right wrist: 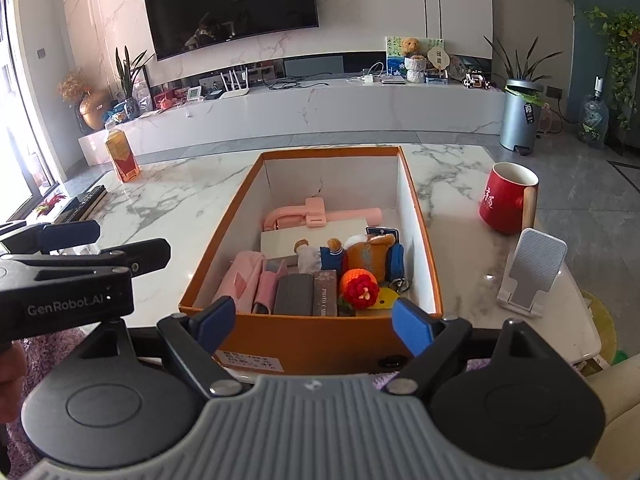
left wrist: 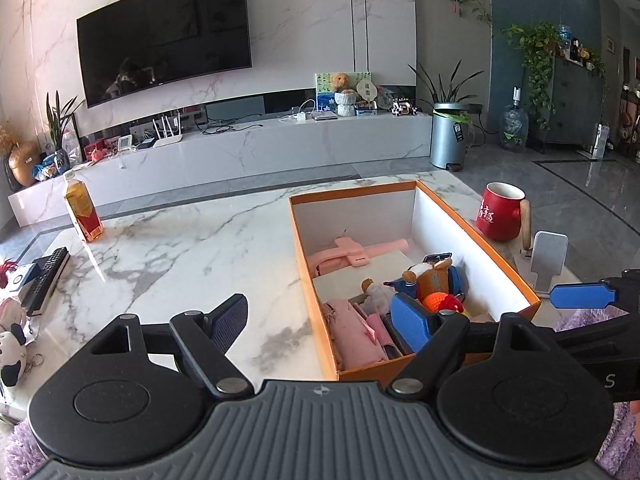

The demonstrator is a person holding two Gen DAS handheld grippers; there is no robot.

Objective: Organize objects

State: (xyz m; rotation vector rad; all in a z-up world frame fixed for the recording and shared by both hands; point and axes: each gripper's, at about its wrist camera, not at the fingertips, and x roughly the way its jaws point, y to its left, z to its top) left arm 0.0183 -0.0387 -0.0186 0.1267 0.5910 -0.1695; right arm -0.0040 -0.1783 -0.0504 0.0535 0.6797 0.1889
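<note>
While I hold both spread wide and empty, my right tool [right wrist: 313,322] faces the orange box [right wrist: 304,338] just ahead on the counter [right wrist: 180,204]; my left tool [left wrist: 320,322] sits at its left edge, red mug [right wrist: 508,202] farther right.

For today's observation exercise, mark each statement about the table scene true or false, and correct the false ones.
1. The orange box holds several items. True.
2. The red mug lies on its side. False: it stands upright on the marble table.
3. The right gripper grips the mug. False: its fingers are spread with nothing between them.
4. The tea bottle stands outside the box. True.
5. The white phone stand is inside the box. False: it stands on the table beside it.
</note>
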